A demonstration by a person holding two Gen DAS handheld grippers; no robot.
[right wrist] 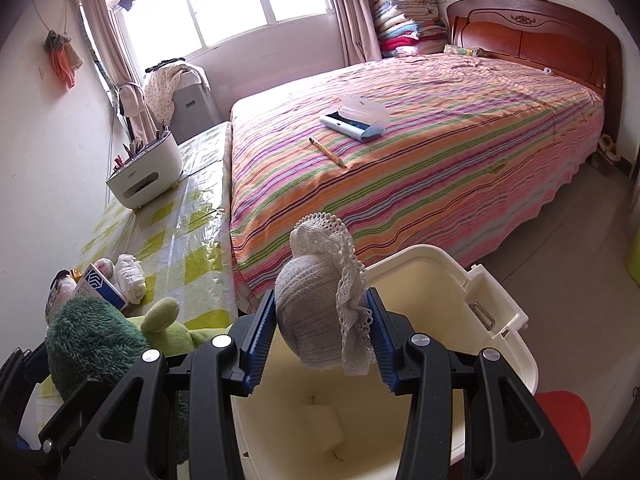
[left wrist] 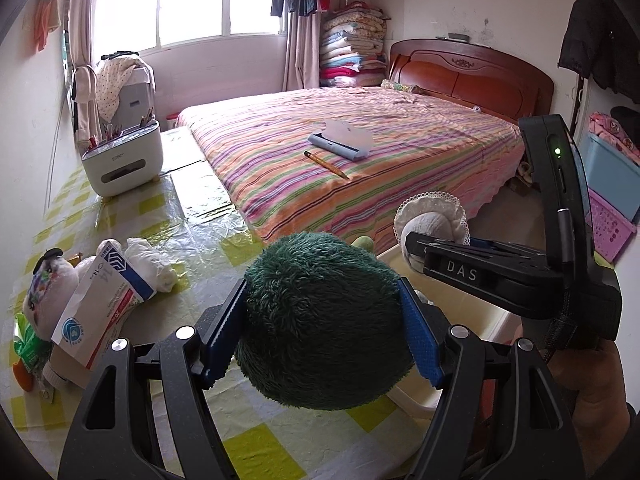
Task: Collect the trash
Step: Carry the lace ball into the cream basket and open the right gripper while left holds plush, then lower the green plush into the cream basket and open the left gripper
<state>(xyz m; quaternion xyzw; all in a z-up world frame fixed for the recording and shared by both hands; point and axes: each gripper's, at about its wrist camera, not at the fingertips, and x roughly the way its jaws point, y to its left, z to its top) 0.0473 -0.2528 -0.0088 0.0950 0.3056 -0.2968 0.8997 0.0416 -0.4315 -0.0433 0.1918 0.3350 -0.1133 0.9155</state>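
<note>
My left gripper (left wrist: 322, 284) is shut on a fuzzy dark green plush toy (left wrist: 320, 320), held above the checked tablecloth (left wrist: 256, 452). The same plush (right wrist: 92, 344) shows at lower left in the right wrist view, with light green limbs. My right gripper (right wrist: 320, 294) is shut on a white knitted piece with a lace trim (right wrist: 316, 300), hanging over the open cream plastic bin (right wrist: 500, 292). In the left wrist view the right gripper (left wrist: 416, 246) and its knitted piece (left wrist: 434, 218) are to the right, above the bin (left wrist: 484, 320). A white crumpled lump (right wrist: 324, 420) lies in the bin.
On the table lie a white crumpled wad (left wrist: 150, 264), a blue-and-white packet (left wrist: 108, 300), a small stuffed toy (left wrist: 48, 292) and a white organiser box (left wrist: 124, 160). The striped bed (left wrist: 380, 184) holds a pencil (left wrist: 326, 165) and a blue case (left wrist: 340, 142). A red object (right wrist: 564, 420) is on the floor.
</note>
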